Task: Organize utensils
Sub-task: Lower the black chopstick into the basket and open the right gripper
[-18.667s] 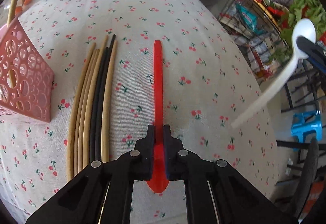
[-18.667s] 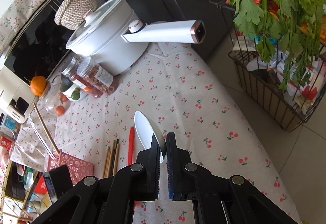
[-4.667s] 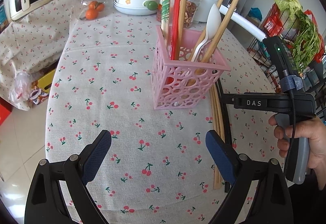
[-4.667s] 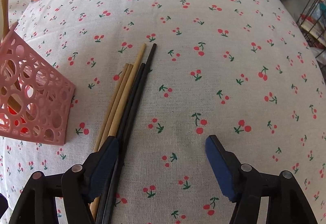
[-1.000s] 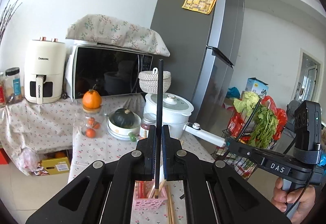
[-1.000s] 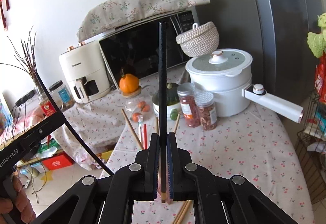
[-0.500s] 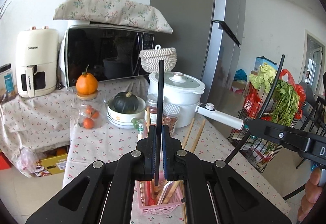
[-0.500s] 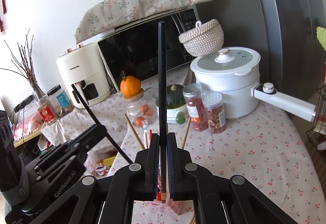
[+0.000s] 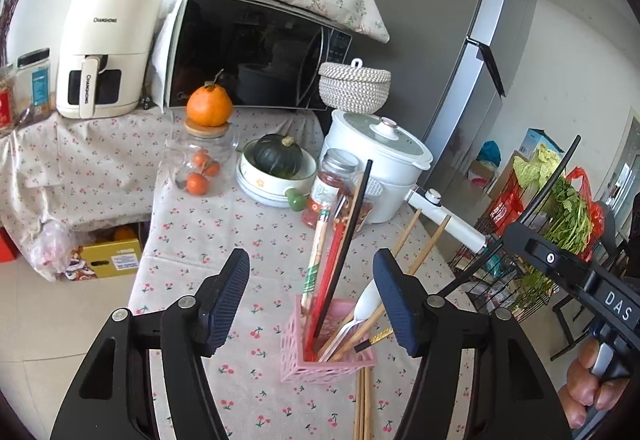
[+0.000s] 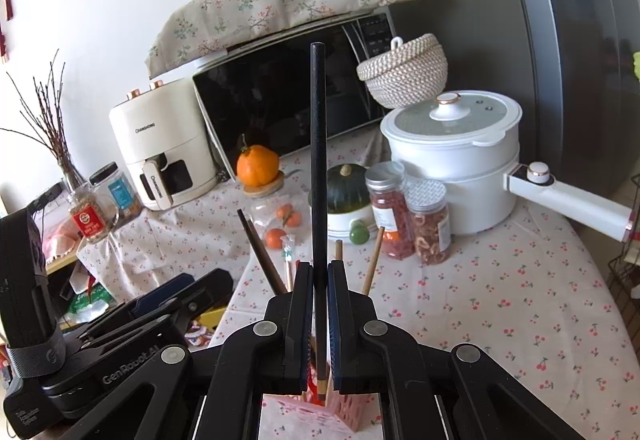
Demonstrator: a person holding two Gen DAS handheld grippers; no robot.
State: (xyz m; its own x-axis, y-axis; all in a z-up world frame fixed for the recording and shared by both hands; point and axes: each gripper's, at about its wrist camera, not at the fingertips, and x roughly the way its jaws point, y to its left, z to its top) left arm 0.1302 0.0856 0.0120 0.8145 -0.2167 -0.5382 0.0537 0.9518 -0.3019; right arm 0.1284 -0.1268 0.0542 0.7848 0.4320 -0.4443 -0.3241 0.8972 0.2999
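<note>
A pink perforated basket stands on the cherry-print tablecloth and holds wooden chopsticks, red utensils, a white spoon and a black chopstick leaning upright. My left gripper is open and empty just above the basket. My right gripper is shut on a second black chopstick, held upright over the basket; this gripper also shows at the right edge of the left wrist view. More wooden chopsticks lie on the cloth by the basket.
At the back of the table stand a white pot with a long handle, two spice jars, a bowl with a green squash and a glass jar. A wire rack with greens is at the right.
My left gripper has opened and let go of its black chopstick, which now leans in the basket. My right gripper has come lower over the basket with its chopstick.
</note>
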